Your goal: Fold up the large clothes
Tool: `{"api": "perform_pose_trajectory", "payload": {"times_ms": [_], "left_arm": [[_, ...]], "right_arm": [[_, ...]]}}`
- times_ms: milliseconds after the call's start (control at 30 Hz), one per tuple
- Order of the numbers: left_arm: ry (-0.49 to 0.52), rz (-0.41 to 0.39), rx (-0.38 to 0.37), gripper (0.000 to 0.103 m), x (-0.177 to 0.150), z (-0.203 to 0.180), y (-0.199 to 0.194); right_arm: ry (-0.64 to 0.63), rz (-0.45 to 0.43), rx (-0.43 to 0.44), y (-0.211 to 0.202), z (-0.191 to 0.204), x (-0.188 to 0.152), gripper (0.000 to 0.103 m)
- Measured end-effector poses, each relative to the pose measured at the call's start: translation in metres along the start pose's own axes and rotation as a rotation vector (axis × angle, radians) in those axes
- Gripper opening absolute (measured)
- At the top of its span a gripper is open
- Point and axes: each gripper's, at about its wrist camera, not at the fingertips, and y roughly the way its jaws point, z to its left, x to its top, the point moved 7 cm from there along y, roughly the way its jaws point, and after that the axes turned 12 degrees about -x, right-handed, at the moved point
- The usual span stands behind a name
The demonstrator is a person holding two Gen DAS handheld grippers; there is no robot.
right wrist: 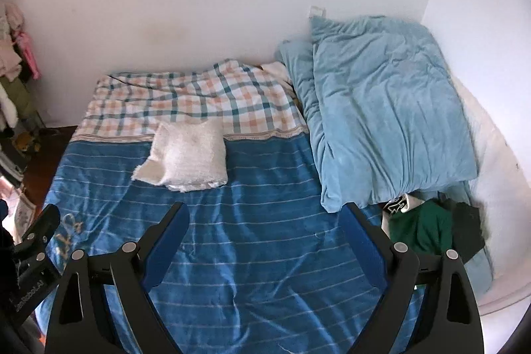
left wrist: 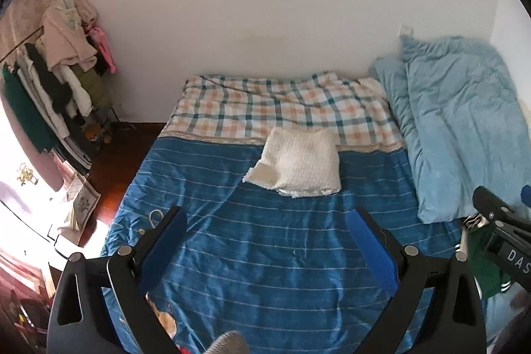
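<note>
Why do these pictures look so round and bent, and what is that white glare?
Both wrist views are fisheye, bending the bed inside dark round corners; in the left wrist view, window light washes out the lower left; the right wrist view is evenly lit.

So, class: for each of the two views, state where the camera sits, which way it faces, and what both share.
Left wrist: on the left hand-held gripper, facing across the bed toward the wall; its open blue fingers show, and the right hand-held gripper at the right edge.
Right wrist: on the right hand-held gripper, facing the same way; open fingers show, the left one at the left edge.
Shared: folded white garment, blue striped blanket, light blue duvet.
</note>
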Motion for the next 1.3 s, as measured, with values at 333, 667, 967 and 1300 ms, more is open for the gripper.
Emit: {"api": "perform_pose_trajectory", "payload": {"times_ms": [333, 667, 967, 1300], "left_arm": [[-0.02, -0.099, 0.028, 0.099, 0.009, -0.002, -0.075], [-0.019, -0.147, 0.014, 0.099, 0.002, -0.009, -0.116], [-0.017, -0.162, 0.004, 0.099, -0.006, -0.016, -0.132], [-0.013, -0.168, 0.011, 0.1, -0.007, -0.019, -0.137]], "right_arm": [[0.006, -0.107, 0.085, -0.103, -0.034, 0.006, 0.099], [-0.001, -0.153, 0.077, -0.144, -0.056, 0.006, 0.099], [-0.001, -0.172, 0.086, -0.165, -0.067, -0.004, 0.099], [-0.008, -0.183, 0.077, -0.17, -0.072, -0.007, 0.099]]}}
